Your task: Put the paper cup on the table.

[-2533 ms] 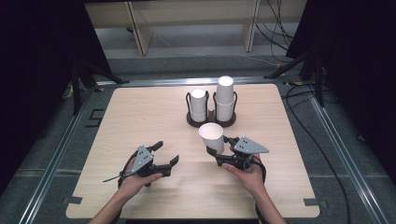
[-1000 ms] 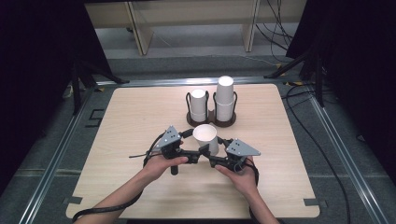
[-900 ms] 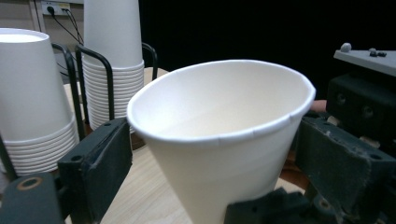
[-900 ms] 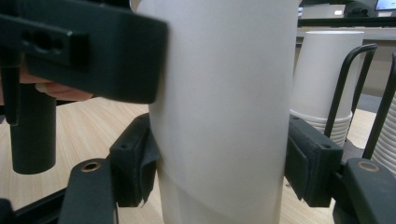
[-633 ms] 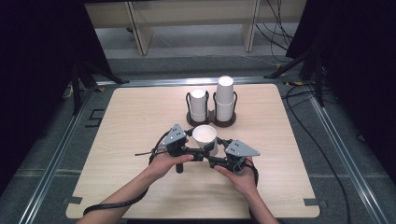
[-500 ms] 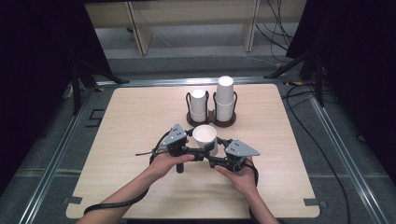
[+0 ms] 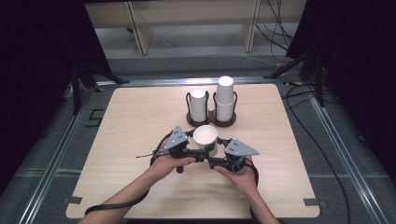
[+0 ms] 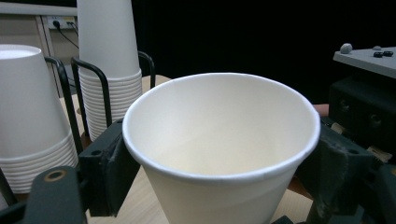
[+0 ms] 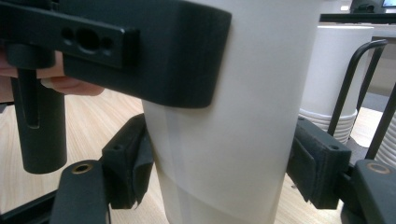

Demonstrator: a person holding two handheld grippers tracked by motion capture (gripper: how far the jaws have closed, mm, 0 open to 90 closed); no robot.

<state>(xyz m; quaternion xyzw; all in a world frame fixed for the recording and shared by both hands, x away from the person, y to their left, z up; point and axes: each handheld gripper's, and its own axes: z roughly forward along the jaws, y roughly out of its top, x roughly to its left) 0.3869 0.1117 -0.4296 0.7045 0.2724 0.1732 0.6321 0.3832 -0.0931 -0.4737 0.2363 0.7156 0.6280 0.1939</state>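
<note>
A paper cup [image 7: 205, 138] stands upright, mouth up, near the front middle of the table [image 7: 135, 121], between the two grippers and just in front of the rack [image 7: 211, 120] that holds two stacks of upturned cups [image 7: 224, 98].

The left gripper [image 7: 195, 150] has just been closing, and in its own view its fingers [image 8: 105, 163] sit against the cup wall just under the rim, pinching it on both sides. The right gripper [image 7: 214, 158] has just been opening; in its view the cup is between its fingers [image 9: 130, 165], the left one touching or nearly so and the right one a little clear of the wall, so it looks spread and no longer gripping.

The risks, as I judge them:
- The cup is thin, so a harder squeeze from the left fingers could dent or oval the rim.
- The grip is high on a tapered wall, so the cup could slip down and out if lifted.
- If the right gripper pulls back while a pad still drags on the wall, it could twist or tip the cup.
- The rack is close behind, so a push forward could knock the stacks.
</note>
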